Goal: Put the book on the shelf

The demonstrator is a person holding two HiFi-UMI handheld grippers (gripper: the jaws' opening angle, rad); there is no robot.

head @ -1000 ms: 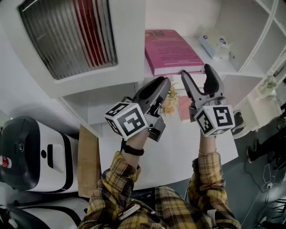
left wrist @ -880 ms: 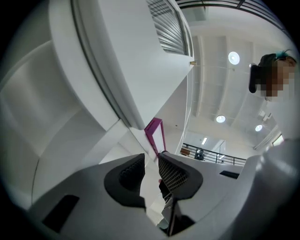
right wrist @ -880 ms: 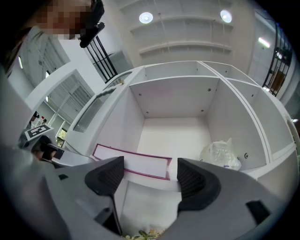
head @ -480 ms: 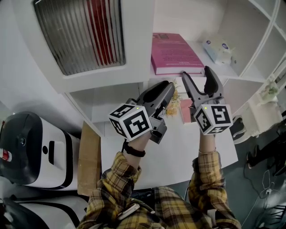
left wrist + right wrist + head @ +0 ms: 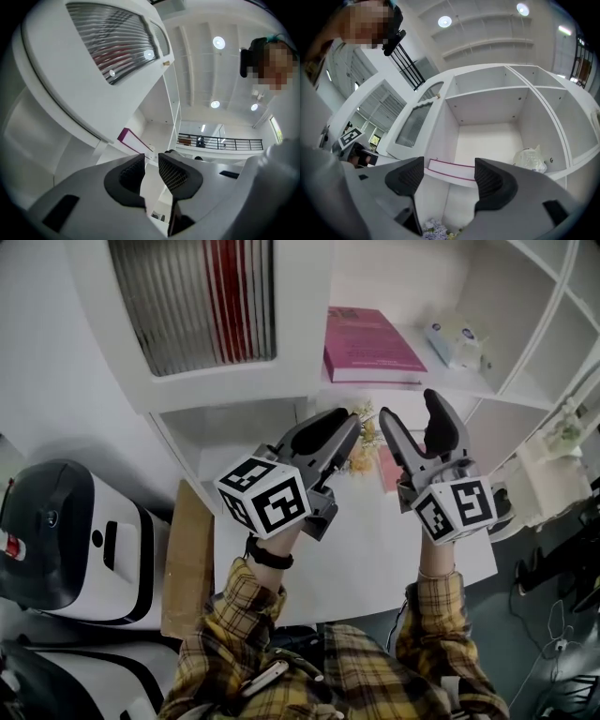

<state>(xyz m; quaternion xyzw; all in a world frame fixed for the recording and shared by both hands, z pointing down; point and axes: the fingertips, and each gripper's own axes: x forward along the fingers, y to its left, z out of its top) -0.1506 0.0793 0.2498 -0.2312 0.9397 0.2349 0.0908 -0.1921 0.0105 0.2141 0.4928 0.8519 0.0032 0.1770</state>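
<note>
The pink book [image 5: 372, 343] lies flat on the white shelf [image 5: 412, 388], free of both grippers. In the left gripper view its magenta edge [image 5: 132, 140] shows beyond the jaws, and in the right gripper view the book [image 5: 450, 168] lies on the shelf board ahead. My left gripper [image 5: 345, 432] hangs below the shelf's front edge, its jaws a narrow gap apart with nothing between them. My right gripper [image 5: 412, 420] is beside it, jaws wide apart and empty, pointing up at the shelf.
A white plastic pack [image 5: 453, 341] sits on the same shelf, right of the book. A cabinet door with ribbed glass [image 5: 202, 301] stands open at the left. Dried flowers [image 5: 361, 451] and a small pink item [image 5: 386, 468] lie on the white desk [image 5: 375, 549]. A white machine [image 5: 66, 540] stands at far left.
Both grippers have drawn back a little from the shelf's front edge; the right fingertips no longer reach the book's edge. The book has stayed put.
</note>
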